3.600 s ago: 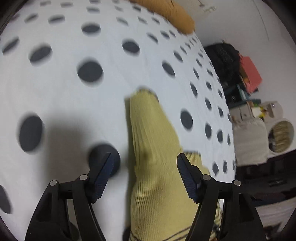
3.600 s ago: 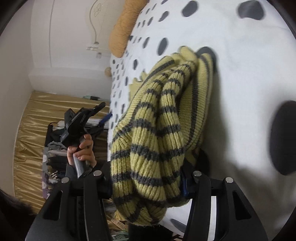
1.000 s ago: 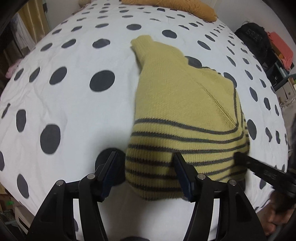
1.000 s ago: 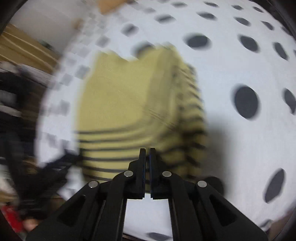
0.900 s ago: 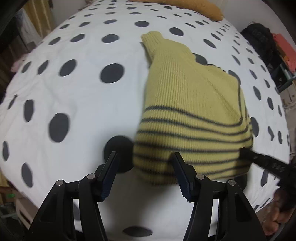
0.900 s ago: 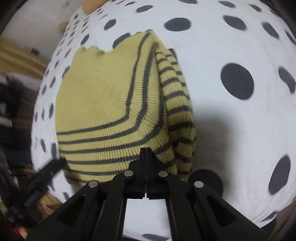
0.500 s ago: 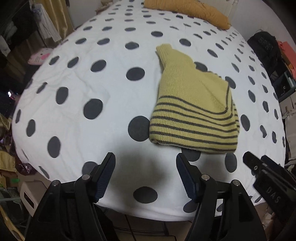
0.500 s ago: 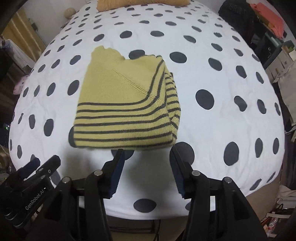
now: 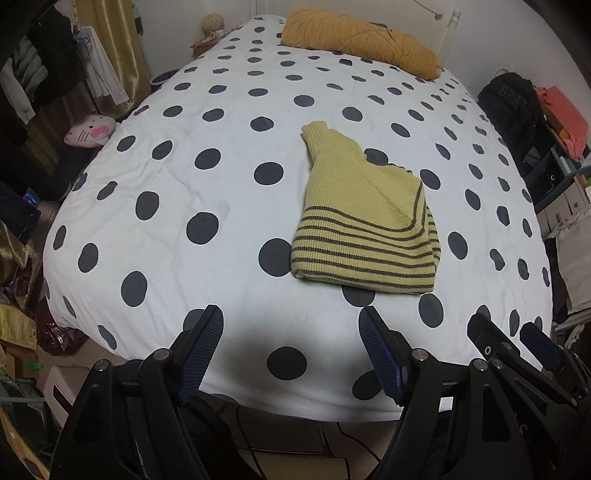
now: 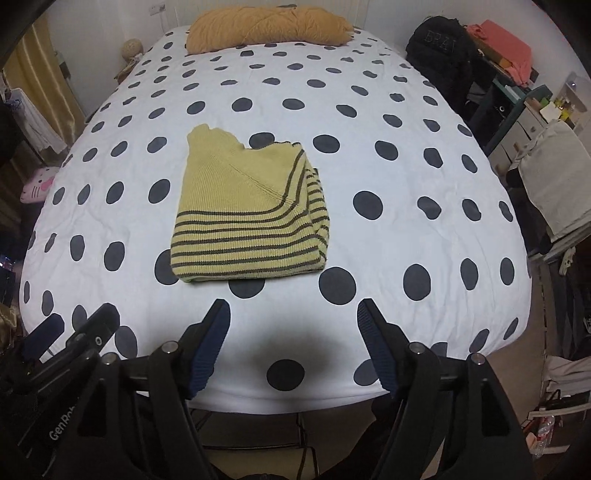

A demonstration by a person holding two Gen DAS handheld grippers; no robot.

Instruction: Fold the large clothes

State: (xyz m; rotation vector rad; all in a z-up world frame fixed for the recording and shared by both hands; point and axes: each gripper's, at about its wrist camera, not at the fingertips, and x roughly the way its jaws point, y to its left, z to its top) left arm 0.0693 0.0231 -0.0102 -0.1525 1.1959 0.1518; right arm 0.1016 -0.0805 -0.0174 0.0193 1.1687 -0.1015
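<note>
Both of my hand-held grippers hang above the foot of the bed, tilted steeply downward and side by side. On my left hand-held gripper (image 9: 290,350) the jaws have just been opening and stand wide apart with nothing between them, only the bedspread far below. My right hand-held gripper (image 10: 293,345) shows the same: its jaws have just been opening, they are well apart, and nothing sits between the blue ribbed pads (image 10: 208,347). Each camera catches the other tool at its edge, the right one at the lower right of the left view and the left one at the lower left of the right view.

Largest in front of me is the bed (image 10: 424,122), covered by a white spread with dark polka dots. At its head lies a long mustard-coloured cushion (image 10: 267,24). To the right stands a black backpack (image 10: 441,48) among shelves. On the floor to the left is a small pink cat plush (image 9: 90,131).

The striped yellow sweater (image 10: 243,214) lies folded into a compact block near the middle of the bed, clear of both tools, its dark-striped hem toward me and the plain yellow part farther off, one corner poking out at the far left.
</note>
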